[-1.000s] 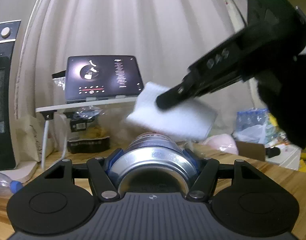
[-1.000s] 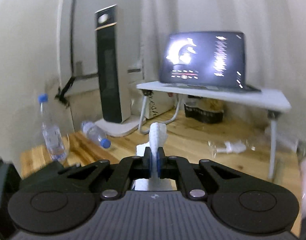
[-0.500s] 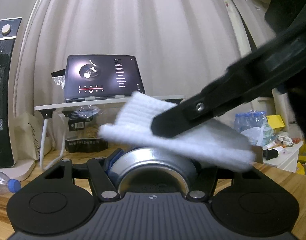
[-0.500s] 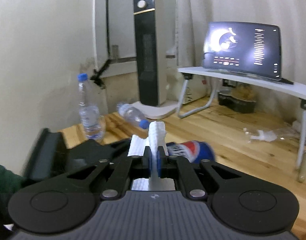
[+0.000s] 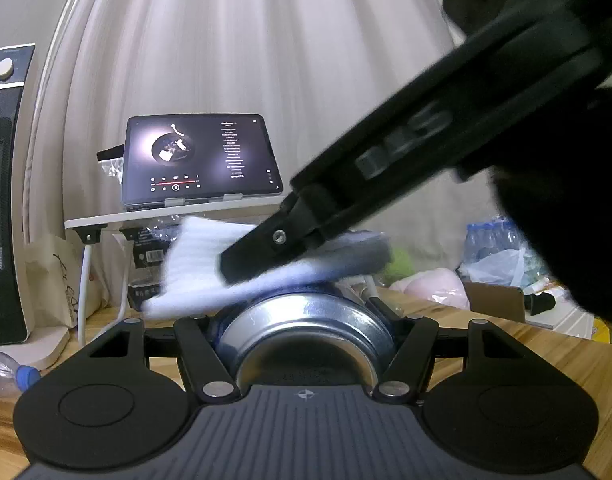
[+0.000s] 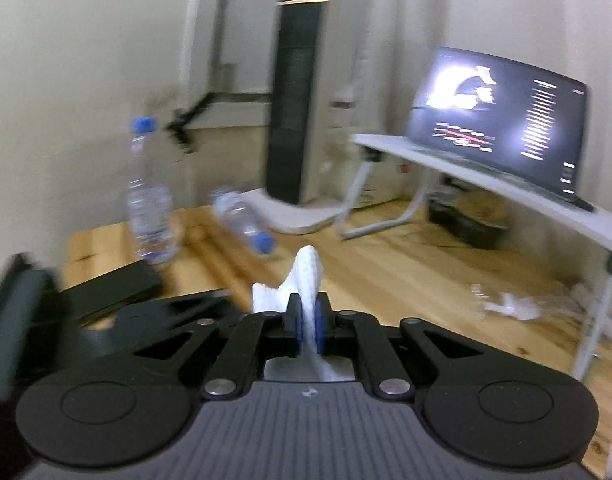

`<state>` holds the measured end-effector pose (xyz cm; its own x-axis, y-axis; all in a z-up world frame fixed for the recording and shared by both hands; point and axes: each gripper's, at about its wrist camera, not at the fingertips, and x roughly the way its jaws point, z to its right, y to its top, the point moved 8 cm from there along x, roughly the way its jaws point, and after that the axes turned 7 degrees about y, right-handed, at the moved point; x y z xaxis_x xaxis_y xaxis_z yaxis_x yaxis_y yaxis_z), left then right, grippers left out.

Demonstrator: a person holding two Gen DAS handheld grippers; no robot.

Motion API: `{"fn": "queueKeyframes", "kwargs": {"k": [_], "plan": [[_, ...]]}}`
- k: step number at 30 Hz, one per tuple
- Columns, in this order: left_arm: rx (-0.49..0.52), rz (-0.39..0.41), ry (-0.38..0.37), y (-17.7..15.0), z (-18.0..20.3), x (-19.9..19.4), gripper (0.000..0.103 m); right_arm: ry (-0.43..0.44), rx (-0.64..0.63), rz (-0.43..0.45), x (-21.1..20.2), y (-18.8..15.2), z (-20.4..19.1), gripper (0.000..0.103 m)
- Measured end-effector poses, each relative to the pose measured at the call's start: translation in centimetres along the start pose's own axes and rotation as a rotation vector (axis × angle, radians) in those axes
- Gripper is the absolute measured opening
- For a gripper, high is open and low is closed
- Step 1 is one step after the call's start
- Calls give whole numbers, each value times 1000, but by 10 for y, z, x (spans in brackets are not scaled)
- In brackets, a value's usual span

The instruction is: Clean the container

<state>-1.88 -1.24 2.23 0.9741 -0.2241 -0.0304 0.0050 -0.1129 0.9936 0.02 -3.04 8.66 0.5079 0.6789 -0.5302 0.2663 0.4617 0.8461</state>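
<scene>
We hold and wipe a can

Our left gripper (image 5: 306, 320) hugs the soda can (image 5: 306, 320). Our right gripper (image 6: 306, 330) pinches a white cloth (image 6: 306, 272) tight, lying on the can's top side.

No text can be read: the lines on the tablet screen (image 5: 199, 160), at the worktop's far edge, are too small, and the right wrist view is blurred.
</scene>
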Motion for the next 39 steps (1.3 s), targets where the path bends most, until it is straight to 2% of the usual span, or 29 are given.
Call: {"fn": "queueKeyframes", "kwargs": {"k": [3,6,12,15,21,26,28,31,36,39], "plan": [[1,0,-1,1,0,0,67,46,-40,-21,-8,0,-23,10],[10,3,-7,1,1,-1,67,30,-72,-31,-15,0,-24,10],[45,18,-20,3,8,-3,67,-142,-35,-28,-6,-1,30,10],[49,21,-24,3,9,-4,67,-180,-31,-29,4,-1,45,10],[39,16,-20,2,7,-3,67,-91,1,-16,8,-2,28,10],[27,9,-14,2,4,-2,67,29,-9,-3,-14,-7,-16,10],[27,11,-15,2,4,-3,67,33,-8,1,-23,-7,-19,10],[33,19,-24,2,6,-4,67,-31,-4,1,-29,-9,-3,10],[39,29,-26,3,7,-7,67,-152,77,26,-23,-9,45,10],[30,25,-23,3,6,-8,67,-139,99,43,-16,-8,46,10]]}}
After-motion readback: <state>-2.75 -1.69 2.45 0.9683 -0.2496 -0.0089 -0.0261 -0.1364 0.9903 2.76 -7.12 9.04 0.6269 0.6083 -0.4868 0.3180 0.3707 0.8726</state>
